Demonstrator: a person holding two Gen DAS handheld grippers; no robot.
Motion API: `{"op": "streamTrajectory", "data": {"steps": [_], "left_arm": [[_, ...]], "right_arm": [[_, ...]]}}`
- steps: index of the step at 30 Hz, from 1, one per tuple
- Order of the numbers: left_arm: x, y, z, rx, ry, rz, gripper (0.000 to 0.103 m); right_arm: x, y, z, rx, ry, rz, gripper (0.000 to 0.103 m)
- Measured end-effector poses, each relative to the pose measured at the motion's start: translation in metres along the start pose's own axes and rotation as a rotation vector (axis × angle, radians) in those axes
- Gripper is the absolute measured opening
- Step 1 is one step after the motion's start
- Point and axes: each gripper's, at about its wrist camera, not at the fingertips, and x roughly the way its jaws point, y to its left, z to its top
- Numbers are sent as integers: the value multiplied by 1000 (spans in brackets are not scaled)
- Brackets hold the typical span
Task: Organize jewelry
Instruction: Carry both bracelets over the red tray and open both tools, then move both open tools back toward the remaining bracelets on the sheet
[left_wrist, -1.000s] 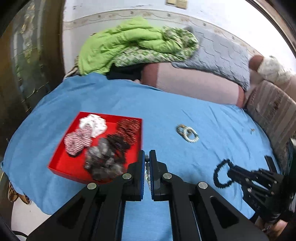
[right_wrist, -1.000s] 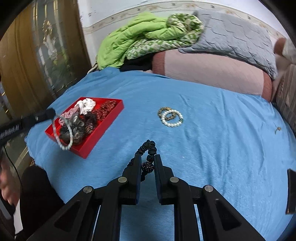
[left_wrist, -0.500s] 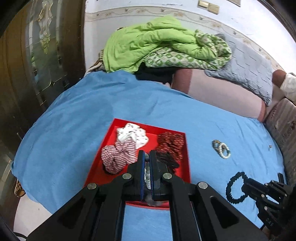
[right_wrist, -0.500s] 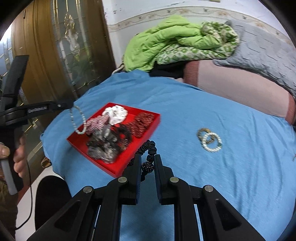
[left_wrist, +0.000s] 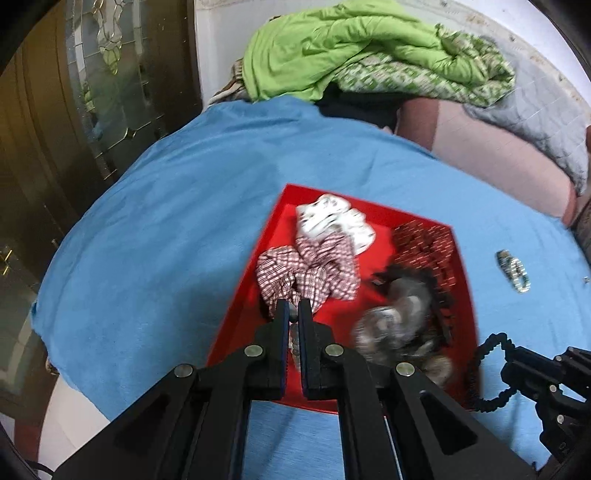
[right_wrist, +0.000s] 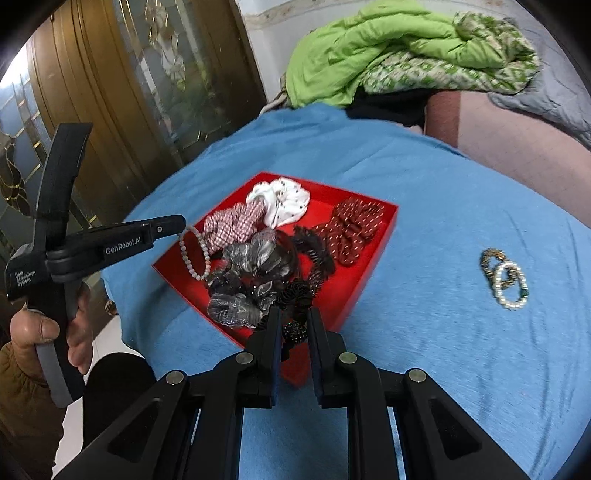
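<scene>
A red tray (right_wrist: 373, 254) is sitting on the blue bedspread (right_wrist: 443, 350), holding a heap of scrunchies: a white one (right_wrist: 284, 199) at the far end, a checked one (right_wrist: 236, 225) beside it, a dark red dotted one (right_wrist: 351, 229) on the other side, and grey ones (right_wrist: 251, 266) nearest.

The left gripper (right_wrist: 181, 221) is hovering over the tray's near left edge, its fingers pressed together and pinching a pale bead bracelet (right_wrist: 195, 254), which is dangling in a loop above the tray. A hand (right_wrist: 48, 336) is gripping its handle.

The right gripper (right_wrist: 293, 317) is hanging over the tray's near corner, pinching a black bead bracelet (right_wrist: 295, 295).

Two more bracelets (right_wrist: 504, 277) are lying on the bedspread, well apart from the tray. Beyond the tray, a green quilt (right_wrist: 388, 44) is lying bunched up.
</scene>
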Motion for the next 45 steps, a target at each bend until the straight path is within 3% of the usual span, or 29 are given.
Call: {"op": "streamTrajectory", "data": {"steps": [8, 20, 23, 25, 29, 45], "left_arm": [[18, 9, -2, -4, 11, 26, 5], [19, 5, -6, 19, -3, 65, 6], [18, 3, -6, 17, -7, 70, 24], [15, 2, -6, 15, -21, 73, 46], [7, -3, -6, 35, -50, 89, 47], [-30, -19, -8, 70, -103, 104, 49]], "right_arm": [[31, 4, -5, -12, 65, -13, 15], [41, 16, -11, -42, 90, -17, 16], [42, 17, -10, -46, 91, -22, 16], [42, 17, -10, -48, 89, -29, 18], [38, 17, -10, -48, 73, -37, 36], [3, 19, -10, -38, -2, -44, 42]]}}
